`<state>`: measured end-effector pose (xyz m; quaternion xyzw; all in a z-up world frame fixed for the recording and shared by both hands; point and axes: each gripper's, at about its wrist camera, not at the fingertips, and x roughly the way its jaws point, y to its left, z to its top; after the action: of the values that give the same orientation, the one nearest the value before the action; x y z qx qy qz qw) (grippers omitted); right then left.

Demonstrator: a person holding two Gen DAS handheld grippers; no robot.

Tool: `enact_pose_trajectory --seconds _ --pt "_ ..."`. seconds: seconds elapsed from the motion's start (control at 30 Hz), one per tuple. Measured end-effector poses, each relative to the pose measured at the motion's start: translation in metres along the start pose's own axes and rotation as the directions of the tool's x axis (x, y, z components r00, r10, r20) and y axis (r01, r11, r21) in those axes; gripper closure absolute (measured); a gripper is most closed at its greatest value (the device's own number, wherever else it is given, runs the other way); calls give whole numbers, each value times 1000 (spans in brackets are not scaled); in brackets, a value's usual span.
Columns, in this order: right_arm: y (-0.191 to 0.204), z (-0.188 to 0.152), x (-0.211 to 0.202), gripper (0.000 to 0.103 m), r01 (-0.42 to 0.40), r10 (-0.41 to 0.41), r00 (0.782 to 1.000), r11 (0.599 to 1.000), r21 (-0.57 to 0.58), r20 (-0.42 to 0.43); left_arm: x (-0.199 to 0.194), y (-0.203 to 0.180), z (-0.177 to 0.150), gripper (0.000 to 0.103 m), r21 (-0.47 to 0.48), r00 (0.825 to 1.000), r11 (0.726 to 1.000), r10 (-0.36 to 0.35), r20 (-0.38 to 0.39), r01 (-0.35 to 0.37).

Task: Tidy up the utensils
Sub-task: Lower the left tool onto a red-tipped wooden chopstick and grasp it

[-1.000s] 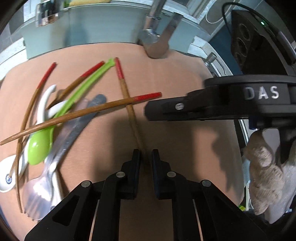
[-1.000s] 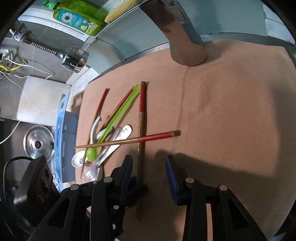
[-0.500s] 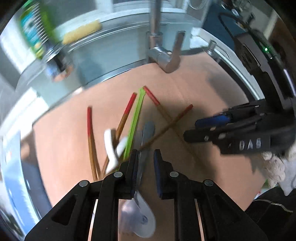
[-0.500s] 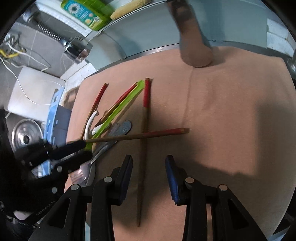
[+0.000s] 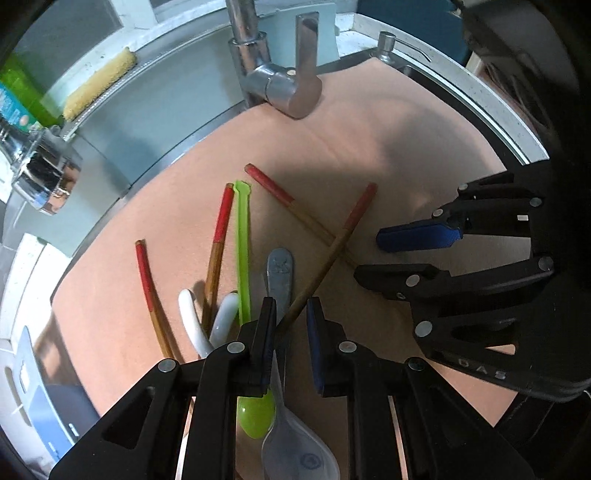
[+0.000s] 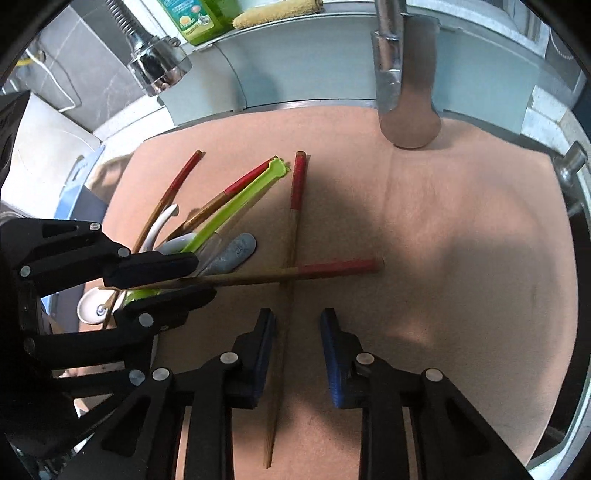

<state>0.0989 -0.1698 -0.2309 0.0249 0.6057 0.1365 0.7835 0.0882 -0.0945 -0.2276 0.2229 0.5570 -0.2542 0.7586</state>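
Observation:
Several red-tipped wooden chopsticks, a green spoon point(image 5: 243, 236), white spoons point(image 5: 192, 317) and a grey metal handle point(image 5: 279, 273) lie piled on a tan mat point(image 5: 388, 155). My left gripper point(image 5: 290, 334) is open, its fingers either side of one crossing chopstick point(image 5: 328, 254); from the right wrist it point(image 6: 184, 278) straddles that chopstick point(image 6: 295, 273). My right gripper point(image 6: 297, 350) is open over another chopstick point(image 6: 291, 236) lying lengthwise between its fingers.
A chrome faucet point(image 5: 280, 85) stands at the mat's far edge. A yellow sponge point(image 5: 99, 85) and green soap bottle point(image 6: 192, 18) sit on the back ledge. A sprayer head point(image 5: 44, 173) hangs at left. The sink rim point(image 5: 480, 92) curves at right.
My left gripper swung left from the lone chopstick to the pile and now straddles the crossing chopstick. My right gripper came over the lengthwise chopstick.

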Motion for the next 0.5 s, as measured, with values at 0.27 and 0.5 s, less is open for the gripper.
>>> enact_pose_trajectory --seconds 0.27,0.5 --pt "-3 -1 -4 92 9 -9 1000 1000 -14 8 4 -6 0 88 4 1000 1000 -17 -1 17" --pt "-29 -8 -3 103 -4 5 1000 999 47 -14 2 -15 0 88 -10 1000 999 -30 5 31"
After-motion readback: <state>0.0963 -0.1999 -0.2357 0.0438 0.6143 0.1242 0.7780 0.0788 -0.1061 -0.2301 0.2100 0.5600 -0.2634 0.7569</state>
